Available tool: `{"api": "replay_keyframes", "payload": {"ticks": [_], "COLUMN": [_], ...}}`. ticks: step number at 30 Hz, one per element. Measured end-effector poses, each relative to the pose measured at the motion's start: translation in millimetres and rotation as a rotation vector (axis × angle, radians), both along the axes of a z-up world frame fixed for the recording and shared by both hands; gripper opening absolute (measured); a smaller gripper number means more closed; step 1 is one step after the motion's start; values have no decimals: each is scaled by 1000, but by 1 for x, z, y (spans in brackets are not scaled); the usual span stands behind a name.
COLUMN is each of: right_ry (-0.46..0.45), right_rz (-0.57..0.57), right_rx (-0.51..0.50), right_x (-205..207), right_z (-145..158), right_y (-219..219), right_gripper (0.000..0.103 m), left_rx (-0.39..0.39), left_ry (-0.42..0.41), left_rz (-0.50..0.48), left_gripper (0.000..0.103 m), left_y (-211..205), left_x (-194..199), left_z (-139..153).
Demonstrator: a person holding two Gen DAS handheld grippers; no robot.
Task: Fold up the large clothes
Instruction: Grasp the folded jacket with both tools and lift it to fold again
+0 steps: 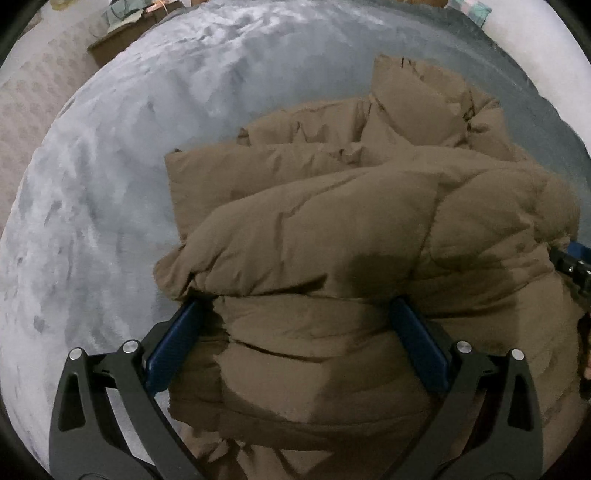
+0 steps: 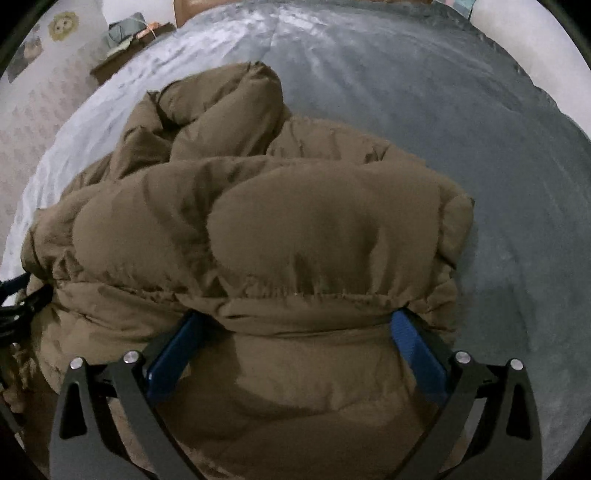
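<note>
A puffy brown down jacket (image 1: pixel 332 229) lies bunched and partly folded on a grey bed cover (image 1: pixel 110 184). My left gripper (image 1: pixel 295 306) stands open, its blue fingers (image 1: pixel 181 332) wide apart around a thick fold of the jacket's near edge; the fingertips are buried under the fabric. My right gripper (image 2: pixel 299 317) is likewise open, its blue fingers (image 2: pixel 413 347) straddling a padded fold of the jacket (image 2: pixel 295 221). The right gripper (image 1: pixel 572 266) shows at the left wrist view's right edge, and the left gripper (image 2: pixel 18 299) at the right wrist view's left edge.
The grey bed cover (image 2: pixel 480 147) stretches beyond and to both sides of the jacket. A brown bedside stand with greenish items (image 1: pixel 122 26) sits at the far left corner by a patterned wall (image 1: pixel 33 92). The cover's far right edge (image 1: pixel 535 74) borders a pale surface.
</note>
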State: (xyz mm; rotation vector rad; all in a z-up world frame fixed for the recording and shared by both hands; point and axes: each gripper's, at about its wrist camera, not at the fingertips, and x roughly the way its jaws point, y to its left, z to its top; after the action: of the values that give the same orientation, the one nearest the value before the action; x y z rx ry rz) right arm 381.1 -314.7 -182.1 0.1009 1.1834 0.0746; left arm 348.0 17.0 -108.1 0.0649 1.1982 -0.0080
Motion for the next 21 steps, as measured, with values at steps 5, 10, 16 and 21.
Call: {"api": "replay_keyframes", "payload": {"ticks": [5,10,16,21], "right_ry": [22,8,-108,-145], "right_rz": [-7,-13,-27,-53], "right_rx": [6,2,56,81], "right_x": [4,-1,-36,-63], "right_z": [-7,0,36,53], "right_y": [0,-1,-9,-16], "right_gripper": [102,102,102,102], "left_rx": [9,26,34,-7], "left_ry": [25,27,-90,-148], "left_rz": [9,7,11,-55], "left_gripper": [100,100,100,100], "left_y": [0,0,-1,-16], "left_x": [10,9,-27,-57], "left_z": [-9,-3,38,53]}}
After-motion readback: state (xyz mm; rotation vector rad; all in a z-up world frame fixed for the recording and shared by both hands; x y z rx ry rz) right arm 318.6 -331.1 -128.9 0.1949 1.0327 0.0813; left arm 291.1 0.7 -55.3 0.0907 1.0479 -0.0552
